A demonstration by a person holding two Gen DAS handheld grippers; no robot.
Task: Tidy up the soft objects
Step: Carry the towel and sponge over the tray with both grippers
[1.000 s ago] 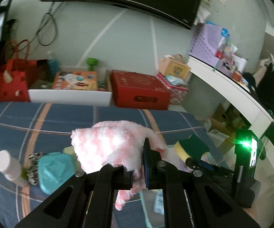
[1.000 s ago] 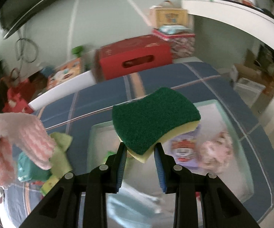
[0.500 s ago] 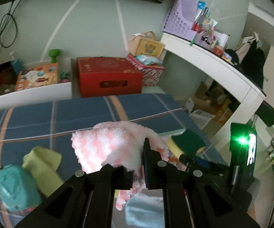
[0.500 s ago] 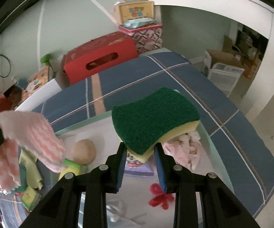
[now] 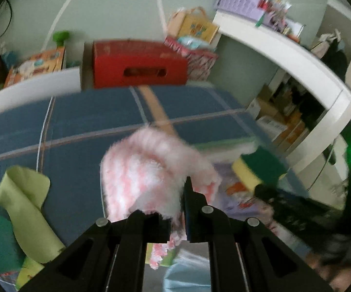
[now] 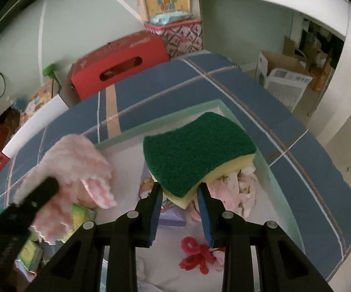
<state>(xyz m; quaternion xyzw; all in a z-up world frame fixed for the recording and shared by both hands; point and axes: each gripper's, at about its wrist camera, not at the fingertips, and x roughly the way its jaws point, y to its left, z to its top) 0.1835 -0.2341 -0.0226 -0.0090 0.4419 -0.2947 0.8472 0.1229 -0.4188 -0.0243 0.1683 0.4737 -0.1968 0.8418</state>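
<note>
sponge (image 6: 197, 155) clamped in right gripper (image 6: 180, 206) above bin (image 6: 224, 104).

Green-and-yellow sponge (image 6: 199, 153) between right gripper (image 6: 180, 194) fingers (image 6: 156, 209), above pale green bin (image 6: 275, 177) of soft things.

Fluffy pink cloth (image 5: 148, 170), rough green-topped foam sponge (image 6: 197, 150), smooth matt plaid bedsheet (image 5: 78, 126).

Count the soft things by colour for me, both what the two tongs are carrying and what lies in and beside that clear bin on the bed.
Pink: 2, the fluffy pink cloth in the left gripper and a crumpled pink cloth in the bin
Green and yellow: 1, the sponge in the right gripper
Light green: 1, a cloth on the bed
Total: 4
</note>
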